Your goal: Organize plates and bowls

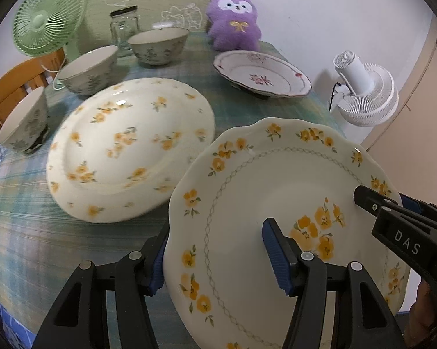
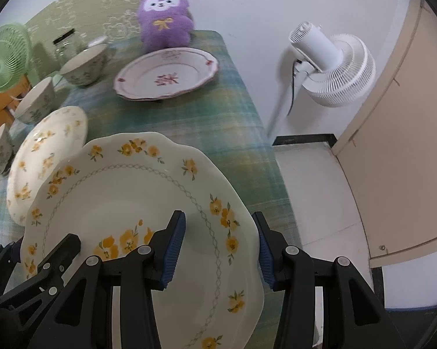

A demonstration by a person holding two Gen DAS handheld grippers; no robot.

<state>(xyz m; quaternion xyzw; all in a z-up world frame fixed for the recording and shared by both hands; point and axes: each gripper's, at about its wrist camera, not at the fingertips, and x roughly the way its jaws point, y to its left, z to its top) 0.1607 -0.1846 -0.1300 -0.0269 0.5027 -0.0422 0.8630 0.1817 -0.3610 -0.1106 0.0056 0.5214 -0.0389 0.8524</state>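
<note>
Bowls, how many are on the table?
3. One bowl stands at the back by the glass jar, one bowl in the middle of the left side, and one bowl nearest on the left. No others show.

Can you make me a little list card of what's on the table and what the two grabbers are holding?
Held: wavy-edged cream plate with yellow flowers
Left gripper: shut on its left rim
Right gripper: shut on its right rim
Table: green plaid cloth
Nearby: round cream plate with yellow flowers
Behind: white plate with pink flowers
Bowls: three cream floral bowls
Toy: purple plush animal
</note>
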